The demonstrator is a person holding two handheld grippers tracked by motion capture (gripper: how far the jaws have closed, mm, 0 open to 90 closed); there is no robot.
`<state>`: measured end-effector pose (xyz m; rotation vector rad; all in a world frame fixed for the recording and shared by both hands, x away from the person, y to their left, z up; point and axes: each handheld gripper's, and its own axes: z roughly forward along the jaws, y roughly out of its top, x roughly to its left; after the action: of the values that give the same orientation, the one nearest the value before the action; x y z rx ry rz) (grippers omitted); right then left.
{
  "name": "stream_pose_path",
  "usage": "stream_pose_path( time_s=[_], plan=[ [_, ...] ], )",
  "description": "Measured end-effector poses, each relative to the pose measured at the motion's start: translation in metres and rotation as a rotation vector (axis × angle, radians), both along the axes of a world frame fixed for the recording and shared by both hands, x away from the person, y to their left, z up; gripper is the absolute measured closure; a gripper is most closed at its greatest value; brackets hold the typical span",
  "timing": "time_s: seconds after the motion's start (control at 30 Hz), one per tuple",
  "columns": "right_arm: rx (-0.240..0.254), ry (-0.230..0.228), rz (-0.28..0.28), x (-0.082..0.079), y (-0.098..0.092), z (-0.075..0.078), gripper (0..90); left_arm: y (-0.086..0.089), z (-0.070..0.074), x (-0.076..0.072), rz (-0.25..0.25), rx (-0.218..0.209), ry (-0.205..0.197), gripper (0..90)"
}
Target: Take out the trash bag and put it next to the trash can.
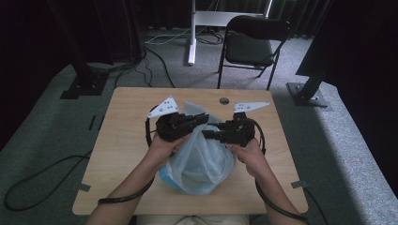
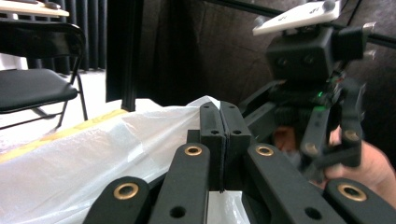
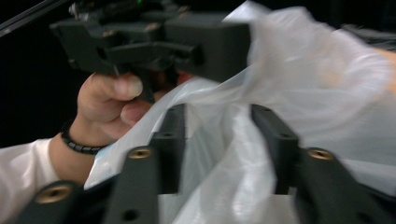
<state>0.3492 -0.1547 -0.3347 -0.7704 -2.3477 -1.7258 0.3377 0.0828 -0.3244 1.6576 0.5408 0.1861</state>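
Observation:
A translucent white plastic bag (image 1: 202,164) with a blue tint at its base sits on the near middle of the wooden table (image 1: 126,140). My left gripper (image 1: 202,119) is at the bag's upper left. In the left gripper view its jaws (image 2: 219,112) are pressed together, with the bag's film (image 2: 70,158) pinched at their tips. Across from it, my right gripper (image 1: 207,135) is at the bag's top right. In the right gripper view it (image 3: 224,116) stands open, and loose folds of the bag (image 3: 303,70) lie between the jaws. What the bag holds is hidden.
A black folding chair (image 1: 251,44) stands beyond the table's far edge, beside a white desk leg (image 1: 191,33). Black stand bases sit on the floor at left (image 1: 84,84) and right (image 1: 305,91). Cables (image 1: 42,180) trail over the carpet. A round grommet (image 1: 224,100) marks the tabletop.

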Motion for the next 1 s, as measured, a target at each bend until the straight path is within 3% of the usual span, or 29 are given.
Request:
stream_pose_path(
  time_s=[0.07,0.13,0.2,0.23,0.3,0.4,0.47,0.53,0.67,0.87,1.0],
  plan=[
    [-0.002,0.015,0.024,0.001,0.003,-0.003,47.7,-0.003,0.001,0.0,-0.016,-0.009,-0.003,90.0],
    [-0.012,0.022,0.056,0.001,0.008,-0.005,47.9,-0.003,0.001,0.001,-0.061,-0.053,0.017,90.0],
    [-0.038,0.012,0.059,0.001,0.013,-0.007,60.6,-0.002,0.001,0.001,-0.062,-0.061,0.02,90.0],
    [-0.048,-0.003,0.054,0.001,0.014,-0.008,71.7,-0.002,0.001,0.001,-0.062,-0.063,0.018,90.0],
    [-0.048,0.009,0.043,0.002,0.014,-0.009,87.7,0.001,0.001,0.001,-0.059,-0.059,0.02,88.9],
    [-0.063,0.011,0.043,0.004,0.013,-0.01,89.1,0.008,0.0,0.001,-0.066,-0.042,0.018,69.7],
    [-0.069,0.014,0.049,0.006,0.012,-0.01,89.2,0.017,0.002,-0.001,-0.058,-0.027,0.006,47.2],
    [-0.084,0.004,0.046,0.007,0.011,-0.008,89.3,0.029,0.005,-0.003,-0.047,-0.013,0.018,36.1],
    [-0.07,-0.004,0.018,0.011,0.007,0.001,89.3,0.053,0.011,-0.017,0.007,0.067,0.011,20.0],
    [-0.018,-0.028,0.002,0.017,0.001,0.028,89.3,0.082,-0.002,-0.036,0.05,0.111,0.043,12.5],
    [0.016,-0.056,-0.018,0.022,-0.006,0.055,89.3,0.089,-0.012,-0.039,0.054,0.128,0.063,11.5]
  ],
)
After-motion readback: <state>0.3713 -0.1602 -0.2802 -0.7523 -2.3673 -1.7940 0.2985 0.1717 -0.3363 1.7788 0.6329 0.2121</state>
